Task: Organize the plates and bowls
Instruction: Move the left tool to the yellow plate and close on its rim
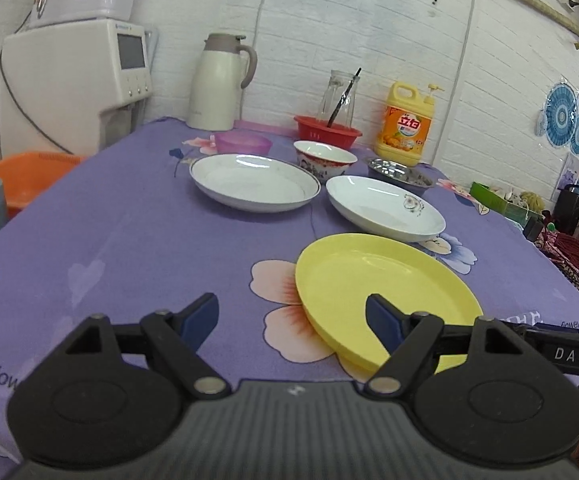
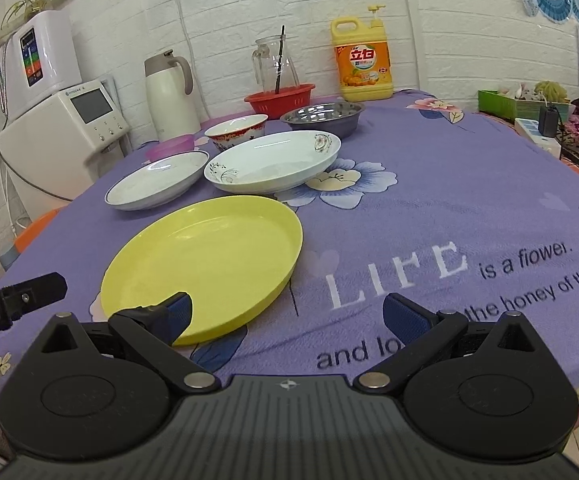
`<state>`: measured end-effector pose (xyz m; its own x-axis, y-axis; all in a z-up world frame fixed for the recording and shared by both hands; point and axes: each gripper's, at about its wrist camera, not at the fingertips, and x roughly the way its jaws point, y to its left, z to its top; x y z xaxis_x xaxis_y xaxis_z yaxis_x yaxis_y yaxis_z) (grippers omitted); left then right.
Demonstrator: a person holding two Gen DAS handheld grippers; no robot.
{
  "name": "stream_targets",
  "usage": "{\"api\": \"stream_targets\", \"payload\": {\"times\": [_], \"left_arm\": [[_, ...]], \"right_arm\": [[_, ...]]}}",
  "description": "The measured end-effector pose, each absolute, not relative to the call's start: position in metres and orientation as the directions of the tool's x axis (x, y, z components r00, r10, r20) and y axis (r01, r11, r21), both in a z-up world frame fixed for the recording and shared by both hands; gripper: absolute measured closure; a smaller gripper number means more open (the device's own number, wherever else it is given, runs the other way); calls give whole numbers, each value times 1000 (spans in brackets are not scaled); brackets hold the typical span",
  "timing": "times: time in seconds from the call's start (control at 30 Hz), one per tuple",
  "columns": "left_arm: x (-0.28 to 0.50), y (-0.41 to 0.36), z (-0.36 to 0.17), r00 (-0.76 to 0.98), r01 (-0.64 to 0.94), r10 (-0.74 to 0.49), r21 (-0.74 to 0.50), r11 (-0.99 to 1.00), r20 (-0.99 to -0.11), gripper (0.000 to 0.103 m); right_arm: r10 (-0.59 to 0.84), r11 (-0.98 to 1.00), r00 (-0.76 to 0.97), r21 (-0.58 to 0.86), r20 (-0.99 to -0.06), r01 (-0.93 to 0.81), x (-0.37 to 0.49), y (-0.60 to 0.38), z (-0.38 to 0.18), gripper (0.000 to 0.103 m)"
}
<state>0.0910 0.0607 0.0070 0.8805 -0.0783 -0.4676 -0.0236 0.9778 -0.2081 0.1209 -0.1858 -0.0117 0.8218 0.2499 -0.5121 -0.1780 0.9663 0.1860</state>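
Observation:
A yellow plate (image 1: pixel 385 292) (image 2: pixel 205 260) lies nearest on the purple cloth. Behind it sit a white plate with a flower print (image 1: pixel 383 206) (image 2: pixel 273 160) and a grey-rimmed white plate (image 1: pixel 253 182) (image 2: pixel 157 184). Further back stand a red-patterned bowl (image 1: pixel 323 158) (image 2: pixel 235 130), a steel bowl (image 1: pixel 399 172) (image 2: pixel 321 116) and a pink bowl (image 1: pixel 242 142) (image 2: pixel 169 146). My left gripper (image 1: pixel 291 322) is open, its right finger over the yellow plate's near rim. My right gripper (image 2: pixel 287 314) is open too, its left finger over that plate's near edge. Neither holds anything.
Along the back wall stand a cream thermos jug (image 1: pixel 219 82), a red basket (image 1: pixel 327 132) with a glass jar, and a yellow detergent bottle (image 1: pixel 405 124). A water dispenser (image 1: pixel 77 80) and an orange tub (image 1: pixel 21 176) are at the left. Clutter lies past the table's right edge (image 2: pixel 541 120).

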Motion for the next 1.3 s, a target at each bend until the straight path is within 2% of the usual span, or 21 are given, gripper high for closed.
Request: {"api": "stream_targets", "payload": {"times": [0.13,0.3,0.4,0.57,0.77,0.97,1.03,1.3], "left_arm": [[128,60,4,846,-15,-111,-231,973,-522,24],[158,54,-1,811,4,-113,-188,982,-574,24],[168,56,-4,795,11,-119,-182,983,-594,24],[173,58,-4,781,30,-138,-184,982,-610,24],[178,53,-5,772,41,-150,-187,981,-618,26],[176,38,-11,783,56,-121,-125,991,-611,43],[176,32,-12,790,59,-108,-100,993,-604,55],[163,65,-3,791,-46,-36,-119,992,-610,54]], "right_arm": [[225,974,795,123,-564,-189,157,-175,-13,0],[246,967,753,100,-610,-235,183,-165,-23,0],[239,962,756,43,-610,-270,184,-156,-25,0],[270,954,764,55,-586,-295,180,-162,-28,0],[278,947,731,48,-623,-318,190,-157,-18,0],[303,938,740,49,-600,-344,188,-150,-21,0],[323,930,742,54,-587,-363,187,-146,-20,0],[349,921,747,63,-566,-384,176,-117,-9,0]]}}
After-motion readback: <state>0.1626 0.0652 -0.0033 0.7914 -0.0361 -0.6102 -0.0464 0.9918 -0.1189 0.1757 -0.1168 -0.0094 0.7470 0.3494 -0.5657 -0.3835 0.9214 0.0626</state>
